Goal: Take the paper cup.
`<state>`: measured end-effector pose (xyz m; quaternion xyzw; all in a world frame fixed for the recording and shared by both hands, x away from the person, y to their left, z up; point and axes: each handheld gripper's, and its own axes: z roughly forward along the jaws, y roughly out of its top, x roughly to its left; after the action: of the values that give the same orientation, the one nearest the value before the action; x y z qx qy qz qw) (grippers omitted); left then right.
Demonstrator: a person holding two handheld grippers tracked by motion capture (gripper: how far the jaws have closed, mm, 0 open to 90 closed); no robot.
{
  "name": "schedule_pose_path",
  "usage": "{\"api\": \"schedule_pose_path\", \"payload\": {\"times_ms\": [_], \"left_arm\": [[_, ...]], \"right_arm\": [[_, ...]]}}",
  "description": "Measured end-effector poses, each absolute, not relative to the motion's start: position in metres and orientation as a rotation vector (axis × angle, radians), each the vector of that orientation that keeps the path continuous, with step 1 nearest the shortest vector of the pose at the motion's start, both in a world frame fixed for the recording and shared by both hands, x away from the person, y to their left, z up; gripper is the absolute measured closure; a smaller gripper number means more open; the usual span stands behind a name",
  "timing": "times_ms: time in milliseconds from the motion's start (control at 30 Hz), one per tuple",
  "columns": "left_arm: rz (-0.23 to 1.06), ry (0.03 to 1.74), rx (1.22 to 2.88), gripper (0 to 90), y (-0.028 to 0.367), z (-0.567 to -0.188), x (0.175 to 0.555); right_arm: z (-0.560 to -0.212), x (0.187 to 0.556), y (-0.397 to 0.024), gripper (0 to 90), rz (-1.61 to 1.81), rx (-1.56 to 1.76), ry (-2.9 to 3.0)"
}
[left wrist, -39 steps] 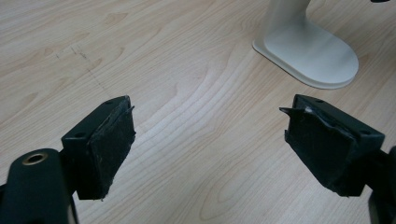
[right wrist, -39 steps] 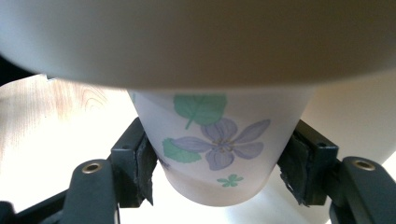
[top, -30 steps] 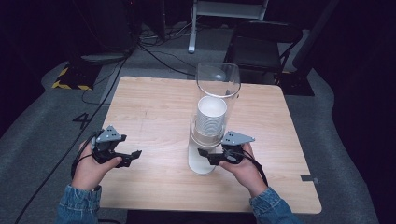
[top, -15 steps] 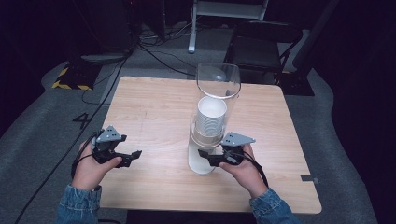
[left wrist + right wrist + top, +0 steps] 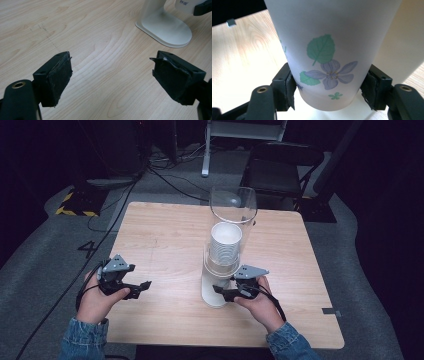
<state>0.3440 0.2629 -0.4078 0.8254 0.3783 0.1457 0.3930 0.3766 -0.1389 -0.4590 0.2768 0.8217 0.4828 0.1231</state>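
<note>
Right gripper view: right gripper (image 5: 329, 97) clamped on the lowest paper cup (image 5: 329, 50), low on the dispenser (image 5: 222, 265) near the tabletop's (image 5: 165, 235) middle. Risk of a squeezed, crumpled cup wall, or several nested cups dragged down together, or the stand tipped by a slanted pull. Left gripper (image 5: 113, 75) open, empty, unable to steady the base (image 5: 166, 28).

Dark room, grey carpet (image 5: 45, 250), wooden table (image 5: 165, 240)

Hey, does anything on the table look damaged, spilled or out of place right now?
Nothing spilled or askew. Only oddity: the left gripper has frayed padding peeling at its fingertips.
</note>
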Motion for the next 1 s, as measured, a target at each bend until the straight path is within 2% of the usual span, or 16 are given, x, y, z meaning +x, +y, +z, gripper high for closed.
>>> {"api": "schedule_pose_path", "payload": {"times_ms": [767, 1000], "left_arm": [[0.36, 0.955, 2.112, 15.5, 0.261, -0.412, 0.35], [0.344, 0.947, 2.114, 15.5, 0.257, -0.412, 0.354]], "right_arm": [[-0.474, 0.366, -0.154, 35.7, 1.252, 0.769, 2.492], [-0.477, 0.364, -0.174, 35.7, 1.181, 0.808, 2.548]]}}
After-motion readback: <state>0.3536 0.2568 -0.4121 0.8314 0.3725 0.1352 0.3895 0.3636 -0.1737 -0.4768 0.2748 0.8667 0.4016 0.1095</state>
